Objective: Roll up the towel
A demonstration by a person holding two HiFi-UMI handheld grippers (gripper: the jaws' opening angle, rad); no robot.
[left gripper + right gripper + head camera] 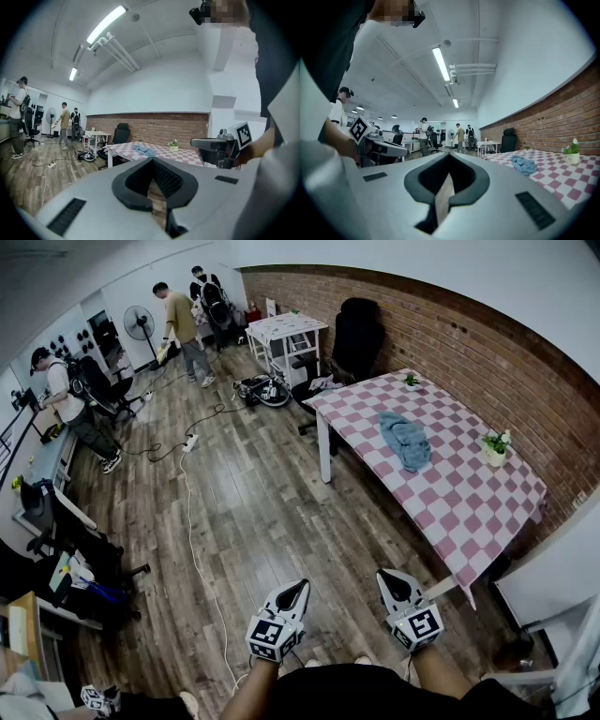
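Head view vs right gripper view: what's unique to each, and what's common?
Head view only: the white cable trailing over the wood floor. Right gripper view only: the ceiling strip light. Both: the blue towel lying crumpled on the checked table, the potted plant near it, the left gripper, and people in the background.

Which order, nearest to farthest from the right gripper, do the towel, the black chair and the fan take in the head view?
1. Towel, on the table ahead of the right gripper.
2. Chair, behind the table's far end.
3. Fan, far left.
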